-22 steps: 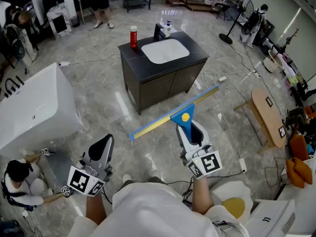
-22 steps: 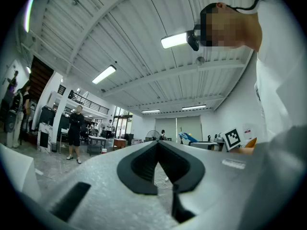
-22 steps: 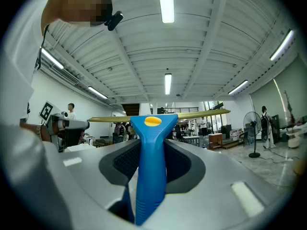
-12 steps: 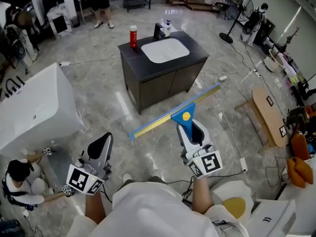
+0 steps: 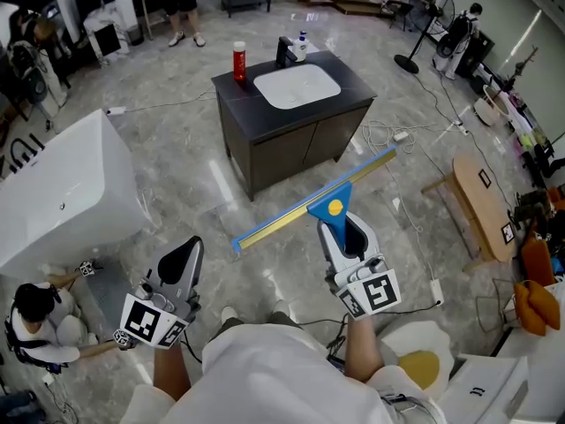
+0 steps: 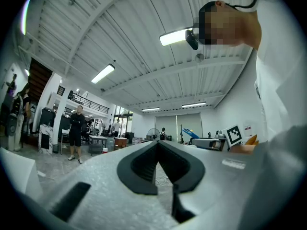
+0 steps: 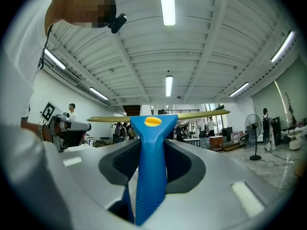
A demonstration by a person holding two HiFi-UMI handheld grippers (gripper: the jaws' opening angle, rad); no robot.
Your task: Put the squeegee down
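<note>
— Blue handle, yellow-edged blade: where is the squeegee (image 5: pixel 313 203) in the head view?
— Middle of the frame, hanging over the grey floor (image 5: pixel 194 184), not set down yet. The right claw (image 5: pixel 346 237) has it by the narrow end of the handle. The long blade runs crosswise from low left to upper right, well out ahead.
— Why so far back on the handle?
— My guess is that it keeps the blade clear of the claw, so it can land flat. The dark surface (image 5: pixel 353 91) with the white sink (image 5: pixel 297 87) and a red bottle (image 5: pixel 238 64) sits above it in the frame, apart from the blade.
— And the other one?
— The left claw (image 5: pixel 181 268) is at lower left, beside the person's body, carrying nothing.
— Does the left gripper view agree?
— Yes. Its two dark pads (image 6: pixel 141 166) meet at the tips with nothing between them. It looks parked out of the way.
— The right gripper view?
— The blue handle stands upright in the centre with both pads pressed against its sides. The yellow button (image 7: pixel 153 121) and the blade run across the top. It's a firm clamp, which I'd judge should loosen only once the blade rests on something.
</note>
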